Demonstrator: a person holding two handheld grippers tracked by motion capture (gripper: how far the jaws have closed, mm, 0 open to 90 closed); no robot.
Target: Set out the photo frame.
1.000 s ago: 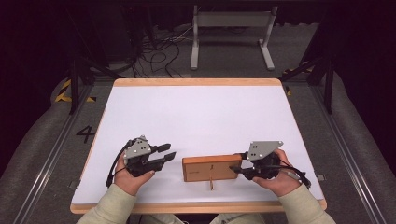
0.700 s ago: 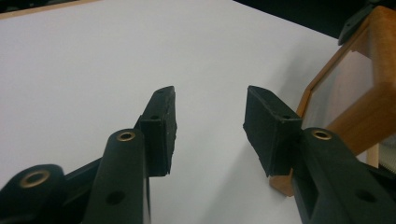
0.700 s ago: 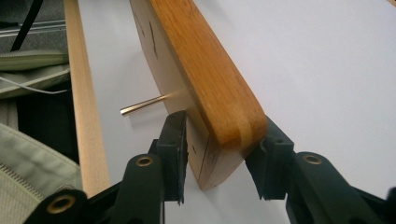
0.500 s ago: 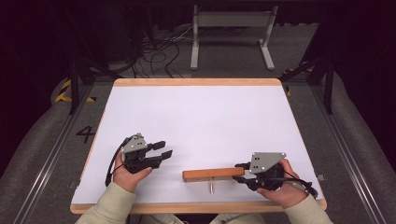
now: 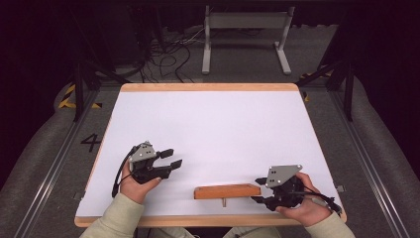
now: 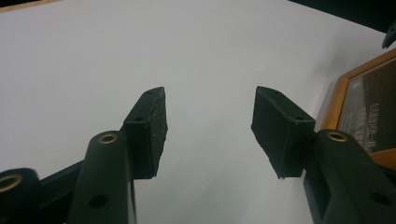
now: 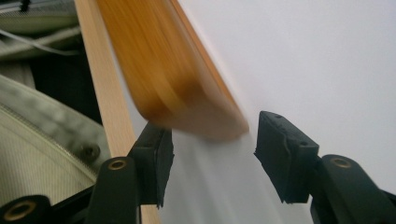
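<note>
A wooden frame [image 5: 227, 191] stands on its long edge near the table's front edge, with a small peg [image 5: 224, 202] on its near side. In the left gripper view its dark face shows inside the wood border of the frame [image 6: 369, 112]. My right gripper [image 5: 257, 190] is at the frame's right end. Its jaws have just been opening, and the blurred end of the frame [image 7: 163, 60] lies just beyond the right gripper [image 7: 210, 144], whose pads do not press on it. My left gripper [image 5: 172, 157] rests to the left of the frame; the jaws of the left gripper [image 6: 208, 126] have just been opening with nothing between them.
The white table top [image 5: 208, 124] has a wooden rim, and its front edge [image 5: 208, 220] runs just behind the frame and both hands. A metal stand [image 5: 245, 34] and loose cables [image 5: 168, 49] are on the floor beyond the far edge.
The frame showed a broad wooden side and now shows as a thin strip lower on the table. The right hand has sunk toward the front edge. Both grippers' jaws stand wider.
</note>
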